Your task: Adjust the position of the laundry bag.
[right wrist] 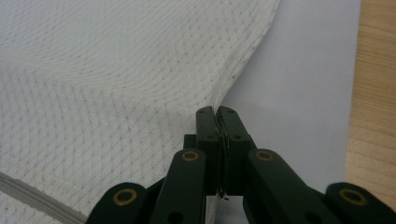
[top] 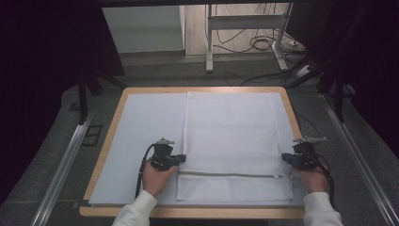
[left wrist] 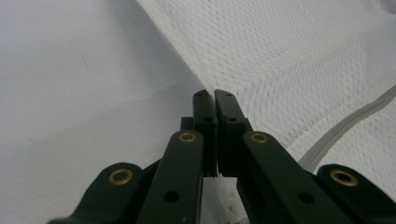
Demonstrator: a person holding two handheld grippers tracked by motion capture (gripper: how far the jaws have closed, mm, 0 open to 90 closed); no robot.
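Note:
A white mesh laundry bag [top: 230, 136] lies flat on the pale mat, its grey zipper [top: 230, 175] running across near the front. My left gripper [top: 182, 159] is shut on the bag's left edge [left wrist: 205, 79], the mesh pinched between its black jaws just above the zipper [left wrist: 341, 126]. At the opposite side, my right gripper [top: 284, 157] is shut on the bag's right edge [right wrist: 233, 79], with the thin fabric caught between the jaws. In the right gripper view the zipper [right wrist: 28, 191] shows at the lower left. A hand in a white sleeve holds each gripper.
A pale blue-white mat [top: 141, 136] covers a wooden table [top: 108, 141] whose bare rim [right wrist: 373, 93] lies just right of my right gripper. Metal rails [top: 66, 160] run on the floor on both sides. A desk frame and cables [top: 263, 42] stand beyond the table.

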